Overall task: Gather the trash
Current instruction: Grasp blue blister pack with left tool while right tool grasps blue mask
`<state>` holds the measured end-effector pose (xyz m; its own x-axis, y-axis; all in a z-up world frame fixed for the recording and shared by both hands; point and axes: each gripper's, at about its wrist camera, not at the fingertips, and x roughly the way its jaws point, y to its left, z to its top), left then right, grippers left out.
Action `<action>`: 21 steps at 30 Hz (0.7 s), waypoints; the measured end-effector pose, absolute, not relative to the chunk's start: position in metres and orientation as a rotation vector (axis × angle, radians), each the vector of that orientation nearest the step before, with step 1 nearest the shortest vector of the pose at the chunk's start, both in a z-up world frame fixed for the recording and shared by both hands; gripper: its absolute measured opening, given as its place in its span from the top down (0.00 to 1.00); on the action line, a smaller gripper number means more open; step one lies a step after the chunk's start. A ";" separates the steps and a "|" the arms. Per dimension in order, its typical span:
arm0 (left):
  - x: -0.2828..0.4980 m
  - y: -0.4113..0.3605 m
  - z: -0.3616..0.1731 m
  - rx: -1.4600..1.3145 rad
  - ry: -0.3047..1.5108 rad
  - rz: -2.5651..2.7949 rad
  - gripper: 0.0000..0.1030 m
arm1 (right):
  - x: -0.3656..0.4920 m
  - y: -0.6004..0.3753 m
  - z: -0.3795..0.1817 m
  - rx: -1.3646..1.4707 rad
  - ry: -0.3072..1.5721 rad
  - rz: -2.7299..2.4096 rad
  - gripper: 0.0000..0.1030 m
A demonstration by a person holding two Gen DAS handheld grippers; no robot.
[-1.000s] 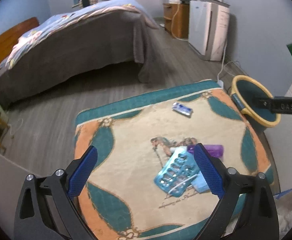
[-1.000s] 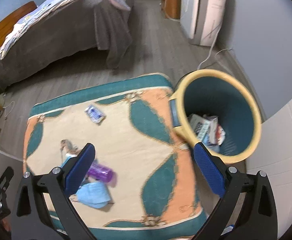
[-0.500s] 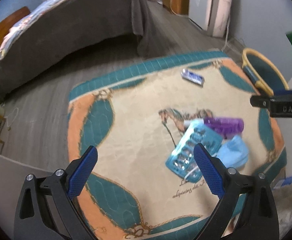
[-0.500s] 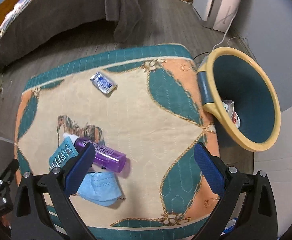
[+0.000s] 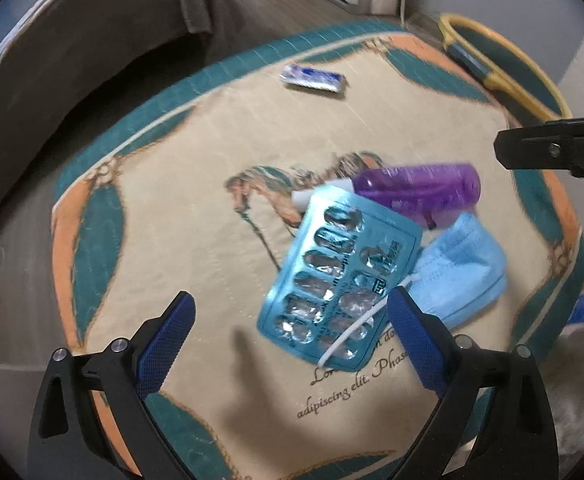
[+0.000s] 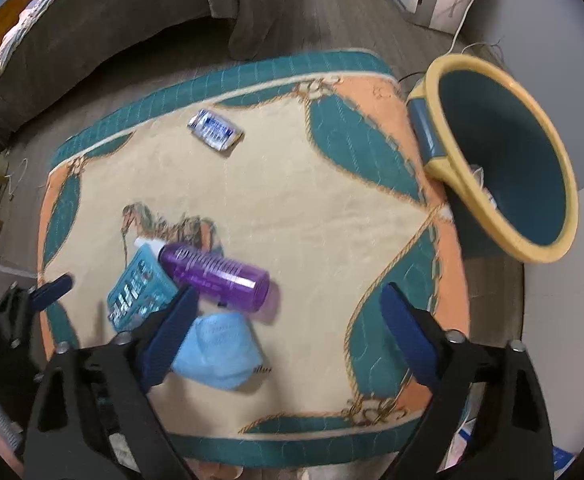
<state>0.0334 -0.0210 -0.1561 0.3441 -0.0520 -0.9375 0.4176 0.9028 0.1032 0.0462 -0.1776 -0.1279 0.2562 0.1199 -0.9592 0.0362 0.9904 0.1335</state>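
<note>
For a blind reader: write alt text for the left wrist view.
Open left gripper above a teal blister pack on a patterned rug, jaws apart and empty. A purple bottle and blue face mask lie beside the pack.

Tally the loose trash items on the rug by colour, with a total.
Purple: 1, bottle
Teal: 1, blister pack
Light blue: 1, face mask
Blue and white: 1, small wrapper
Total: 4
</note>
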 end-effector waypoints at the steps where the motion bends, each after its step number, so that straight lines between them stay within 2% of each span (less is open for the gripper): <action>1: 0.033 -0.022 -0.160 0.374 1.198 -0.312 0.07 | 0.042 -0.174 -0.132 0.145 1.332 0.076 0.25; 7: 0.034 -0.013 -0.160 0.392 1.206 -0.300 0.07 | 0.031 -0.140 -0.160 0.054 1.411 0.175 0.45; 10: 0.034 -0.008 -0.162 0.386 1.225 -0.296 0.07 | 0.032 -0.135 -0.167 0.062 1.428 0.209 0.69; 11: 0.033 -0.007 -0.163 0.389 1.225 -0.299 0.07 | 0.033 -0.134 -0.165 0.069 1.426 0.217 0.73; 21: 0.034 0.000 -0.152 0.304 1.210 -0.301 0.07 | 0.034 -0.160 -0.107 -0.013 1.316 0.178 0.76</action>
<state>0.0342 -0.0001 -0.1520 0.3235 -0.0655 -0.9440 0.3851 0.9204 0.0681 0.0341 -0.1595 -0.1069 0.2405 0.1226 -0.9629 -0.1369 0.9864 0.0914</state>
